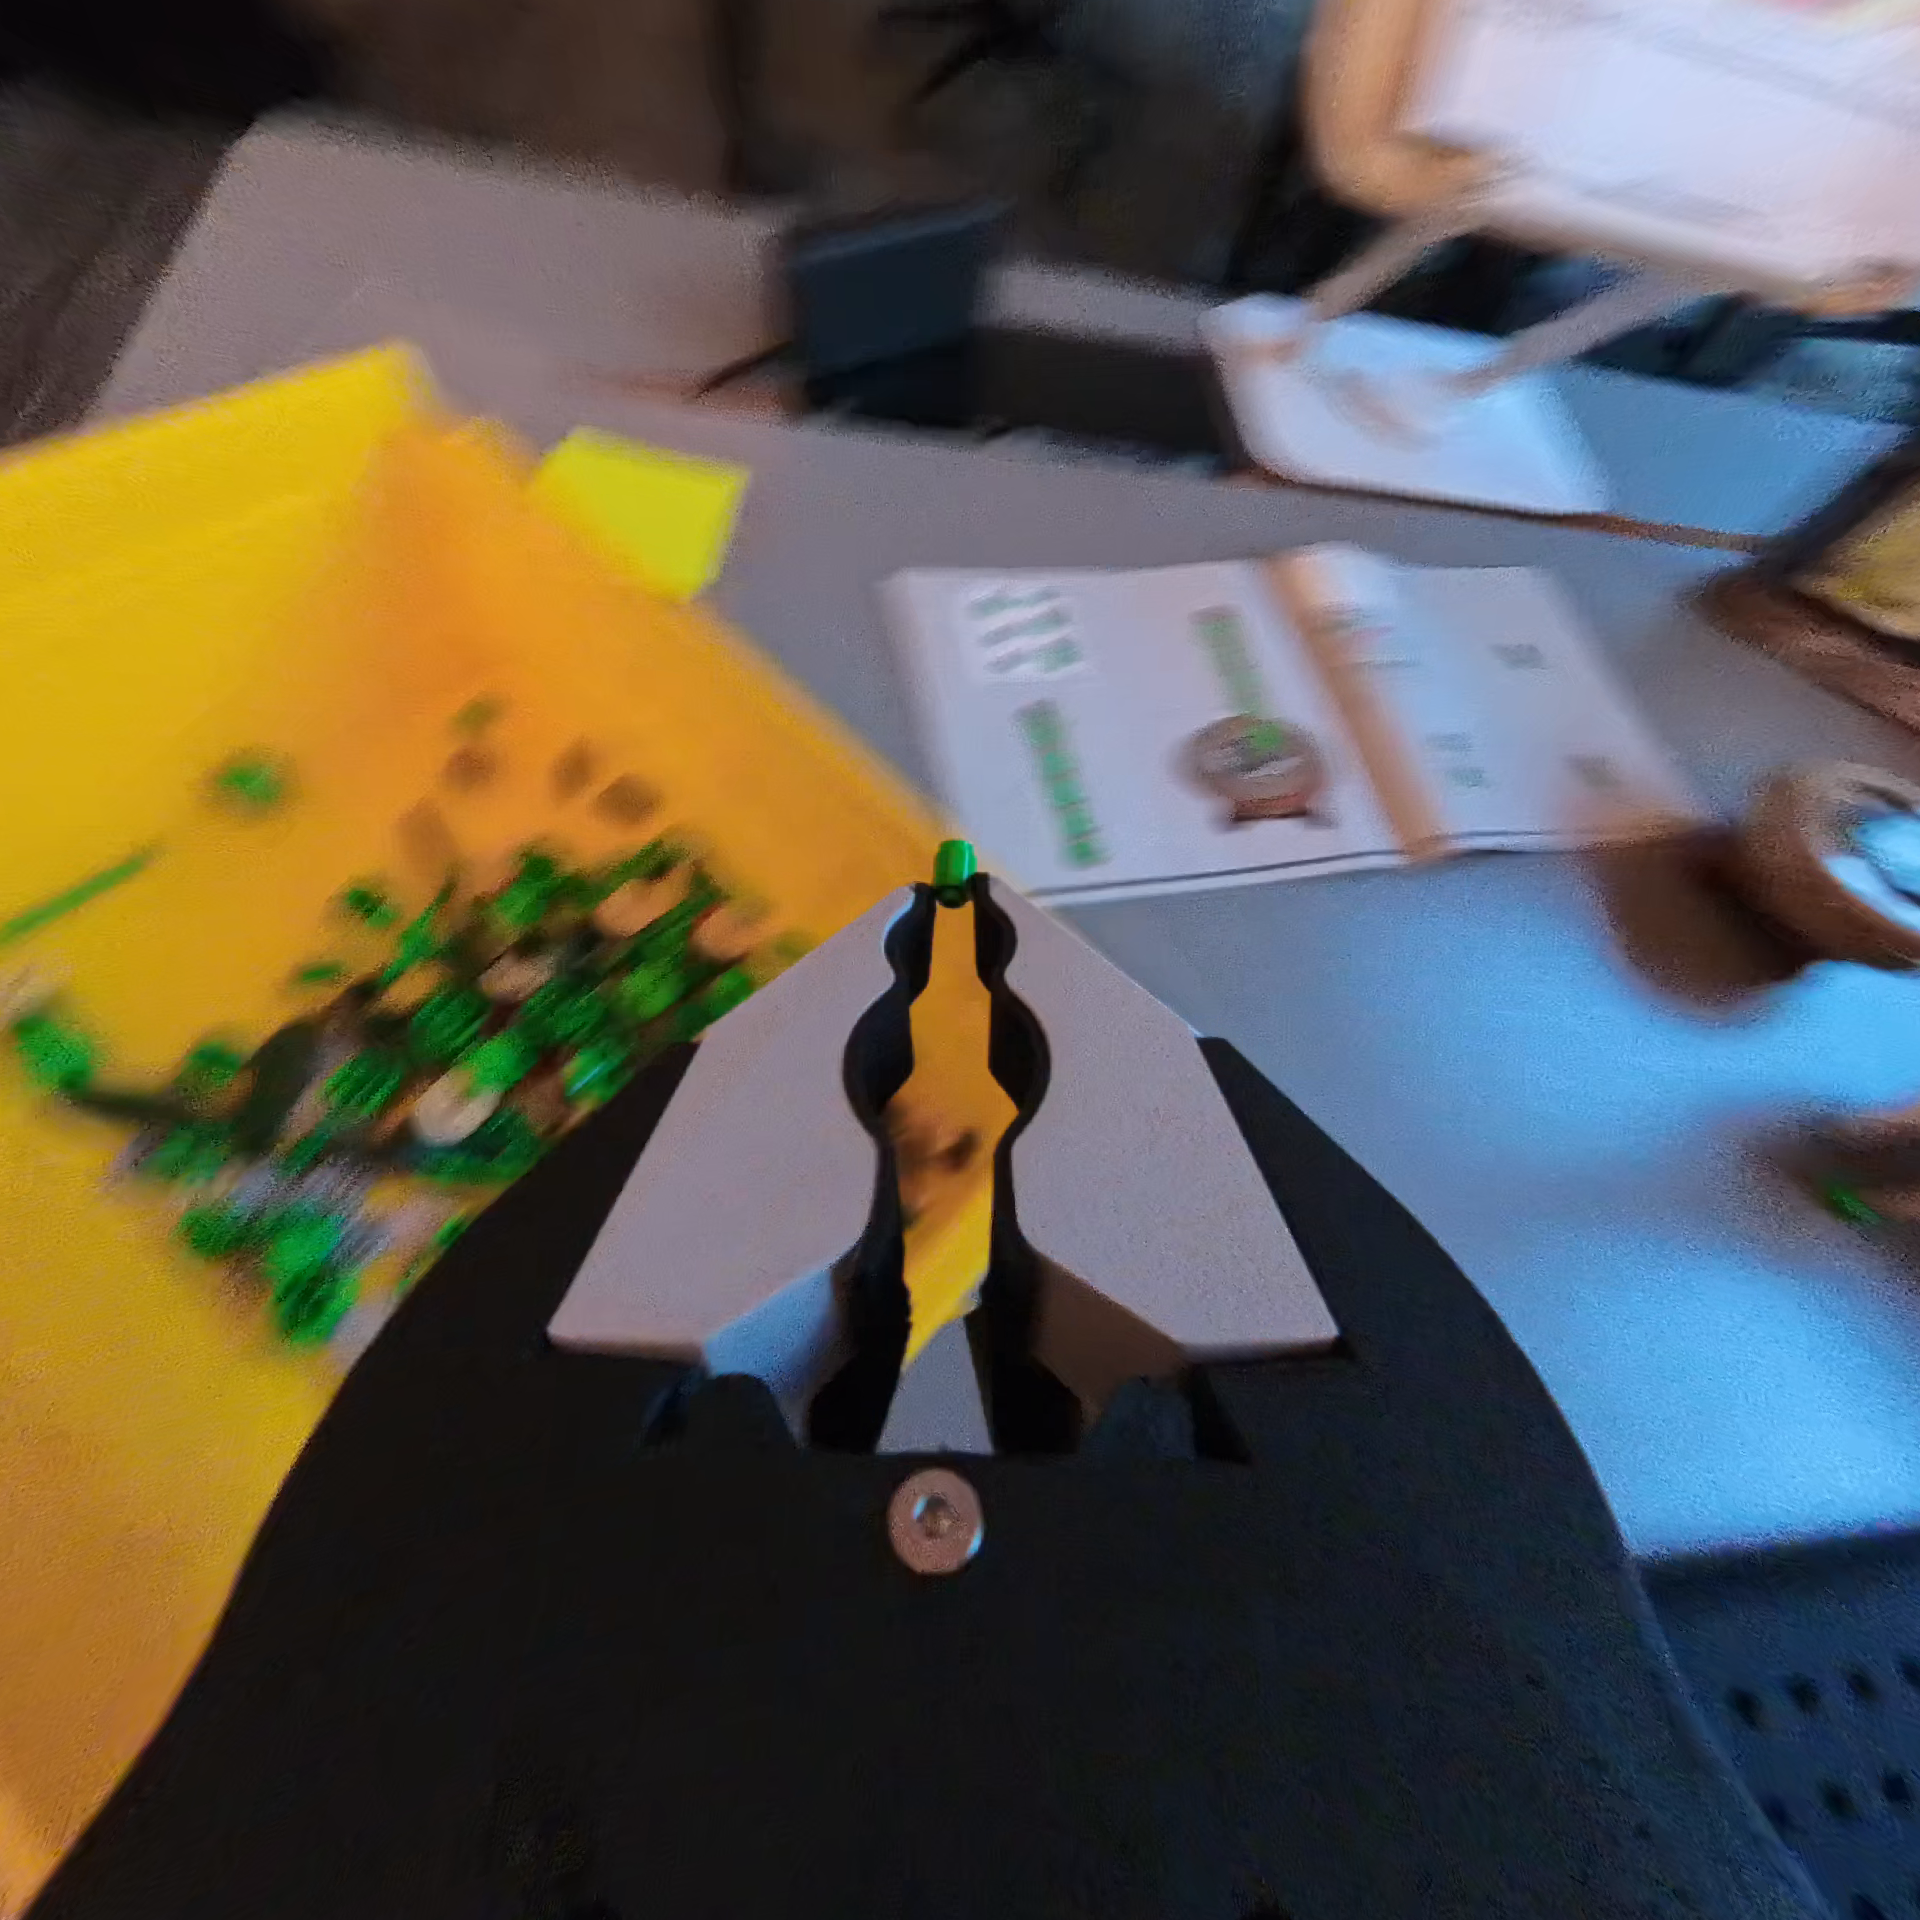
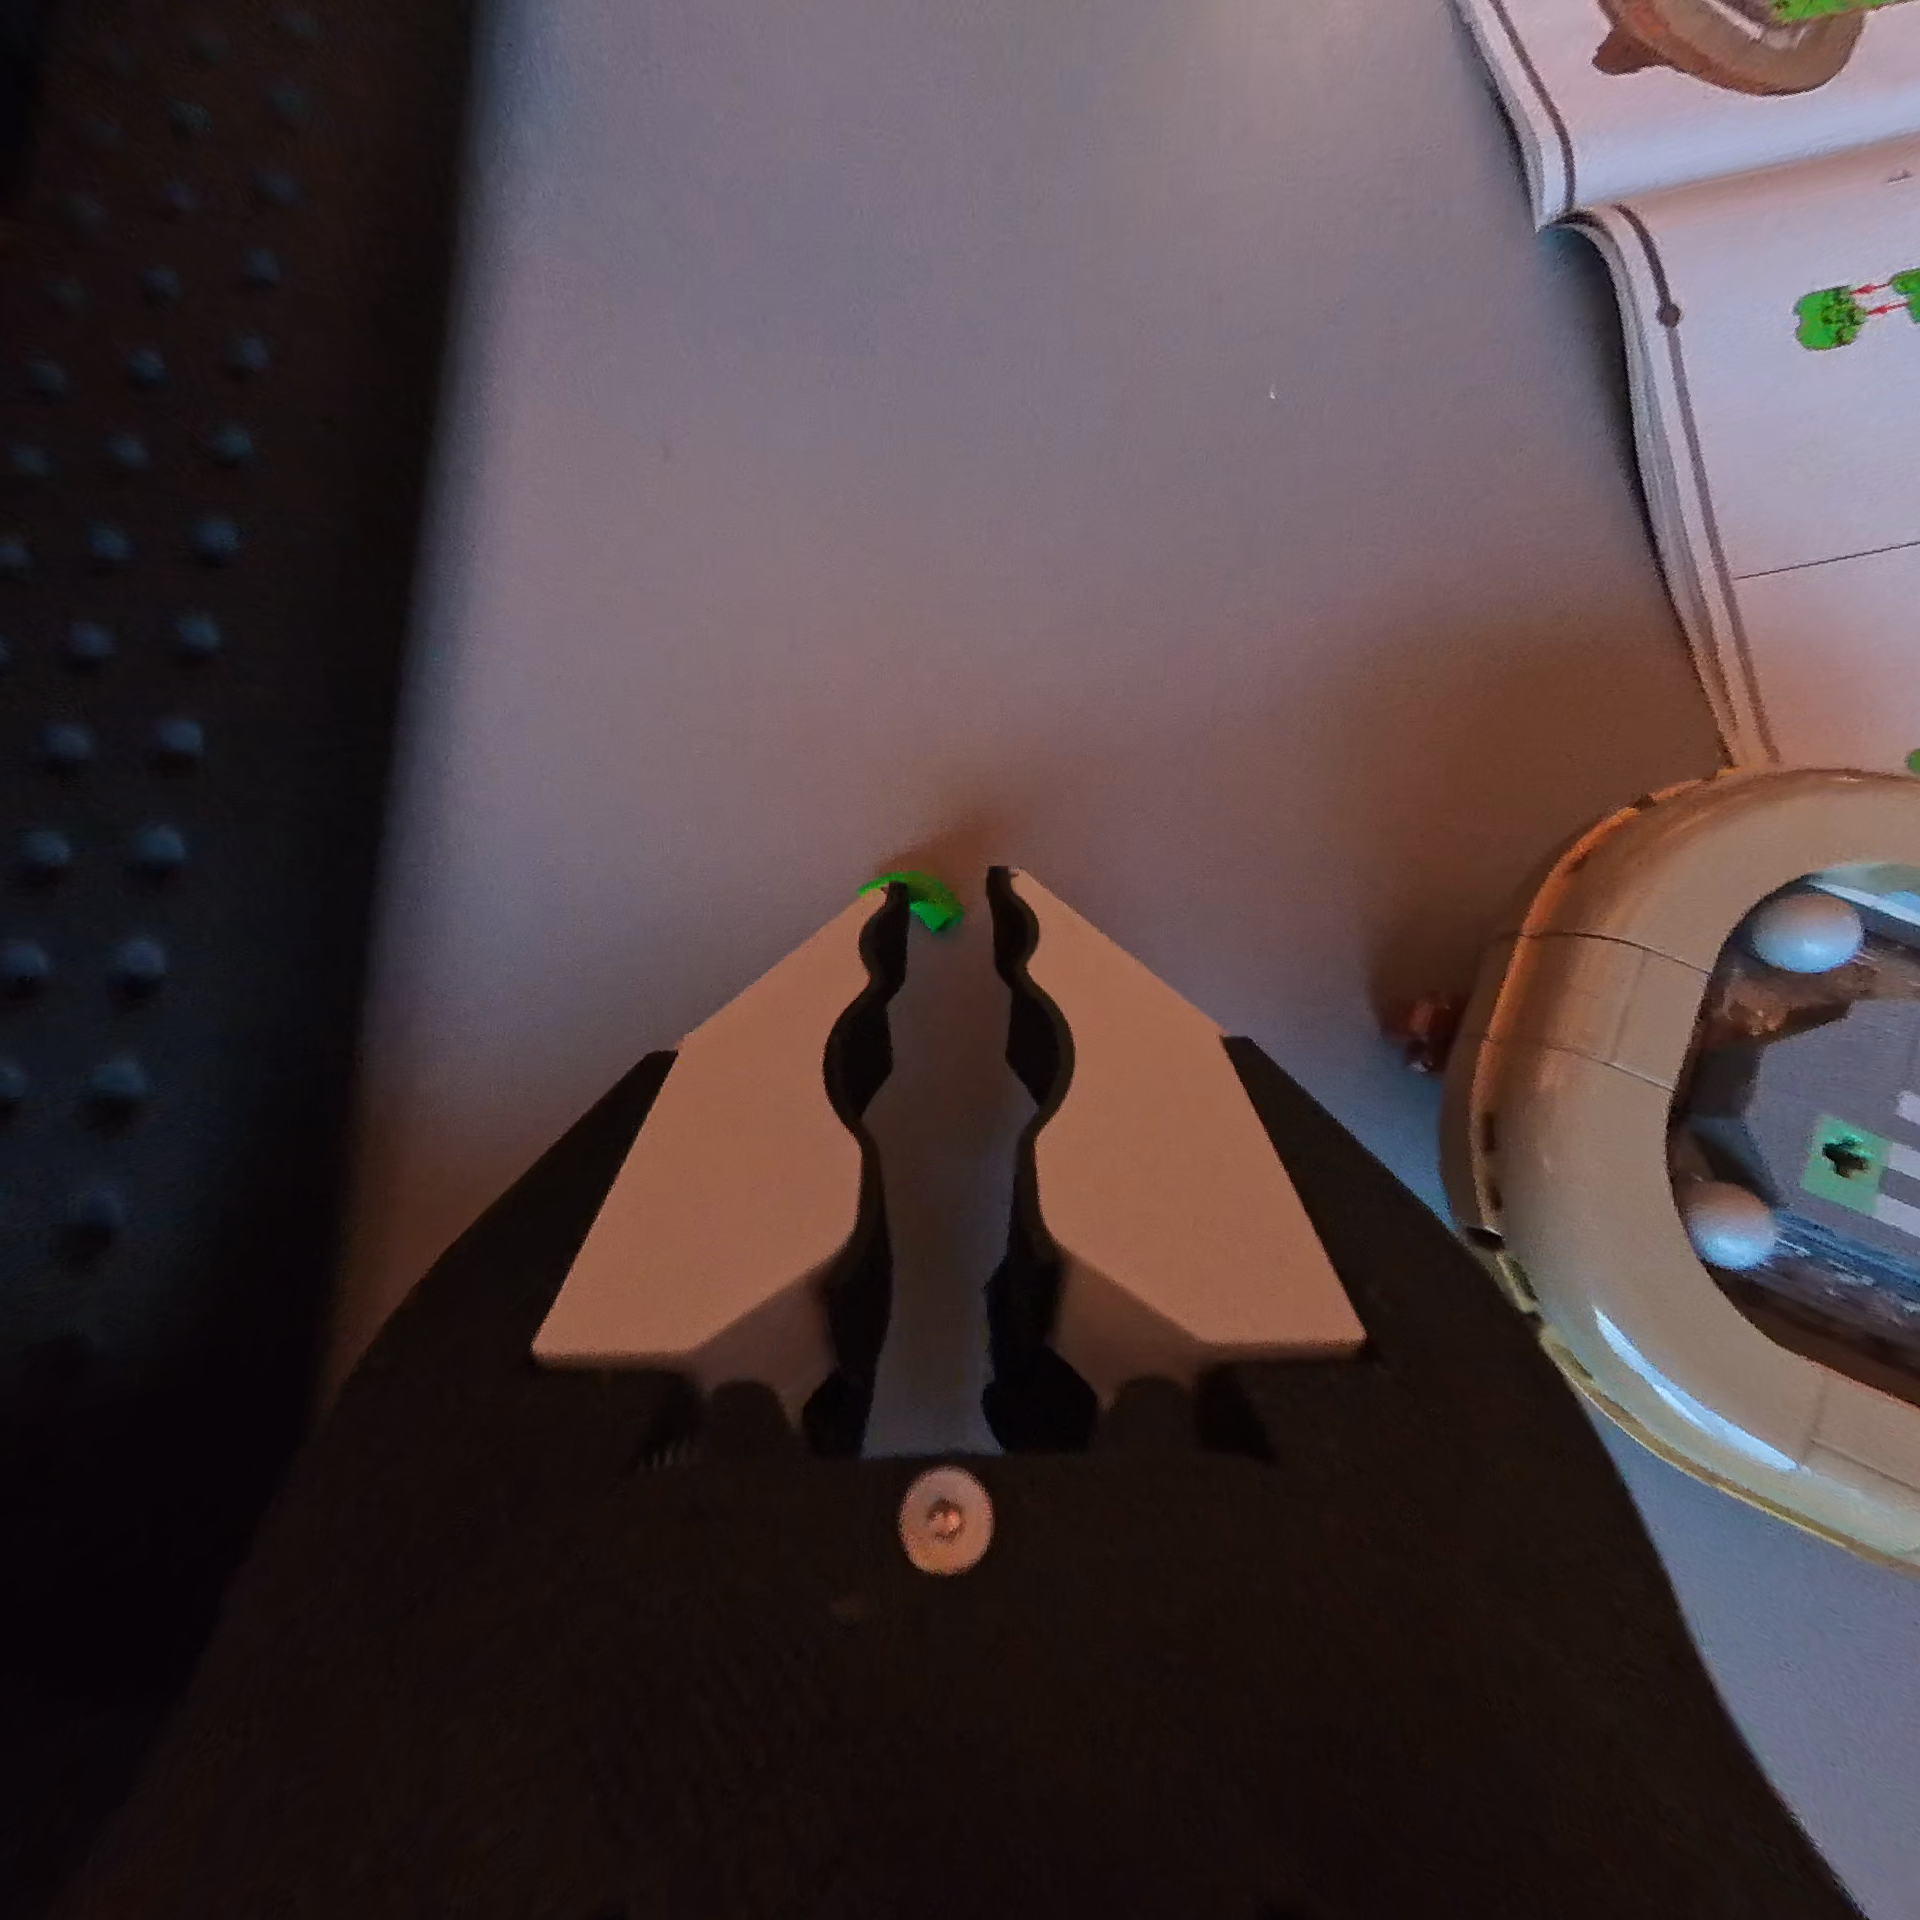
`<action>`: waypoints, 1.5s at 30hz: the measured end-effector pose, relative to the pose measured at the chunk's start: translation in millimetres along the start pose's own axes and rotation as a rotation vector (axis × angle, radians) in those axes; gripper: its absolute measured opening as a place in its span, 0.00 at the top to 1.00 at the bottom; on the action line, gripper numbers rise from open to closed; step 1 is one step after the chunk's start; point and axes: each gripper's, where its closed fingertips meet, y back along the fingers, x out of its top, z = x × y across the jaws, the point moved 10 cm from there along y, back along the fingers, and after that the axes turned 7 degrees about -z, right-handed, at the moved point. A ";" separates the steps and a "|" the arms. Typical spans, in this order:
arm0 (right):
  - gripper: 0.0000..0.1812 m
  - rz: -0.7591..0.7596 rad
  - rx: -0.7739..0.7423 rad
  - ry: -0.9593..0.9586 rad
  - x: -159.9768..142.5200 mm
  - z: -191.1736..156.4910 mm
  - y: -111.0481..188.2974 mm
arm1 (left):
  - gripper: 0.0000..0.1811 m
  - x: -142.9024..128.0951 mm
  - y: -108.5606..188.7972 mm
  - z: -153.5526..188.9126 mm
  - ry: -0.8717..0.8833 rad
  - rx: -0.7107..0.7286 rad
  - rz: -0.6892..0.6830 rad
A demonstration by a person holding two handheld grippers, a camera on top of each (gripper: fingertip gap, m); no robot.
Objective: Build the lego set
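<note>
Green marks both tips: the left claw [image 1: 948, 902] pinches a small green lego piece [image 1: 954, 864] above the yellow tray [image 1: 260, 623]; the right claw [image 2: 948, 896], tips slightly apart, touches a curved green piece [image 2: 920, 899] on the grey table [image 2: 935, 468]. Farther off lie the instruction booklet [image 1: 1247, 717] and tan round model [image 2: 1621, 1091].

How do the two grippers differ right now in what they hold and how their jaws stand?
The left gripper has its jaws pinched on a small green piece at the tips; the right gripper has a gap between its jaws, with a curved green piece only at one tip. The left sits over the yellow tray, the right over bare grey table. Both deal with green pieces.
</note>
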 end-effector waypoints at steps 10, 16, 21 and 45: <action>0.98 0.001 0.057 0.040 7.4 -6.6 -9.0 | 0.73 -23.4 -29.3 -56.3 0.115 0.341 -0.210; 1.00 0.062 -0.002 0.124 22.9 -12.0 -7.1 | 0.88 12.2 -3.3 35.6 -0.023 -0.235 0.504; 0.92 0.050 -0.021 0.085 13.0 -8.5 1.8 | 0.89 -13.1 -33.8 144.3 -0.213 -0.817 0.384; 0.97 0.673 0.174 0.102 55.2 -24.7 46.8 | 0.86 -56.0 -85.5 195.1 -0.188 -1.147 -0.114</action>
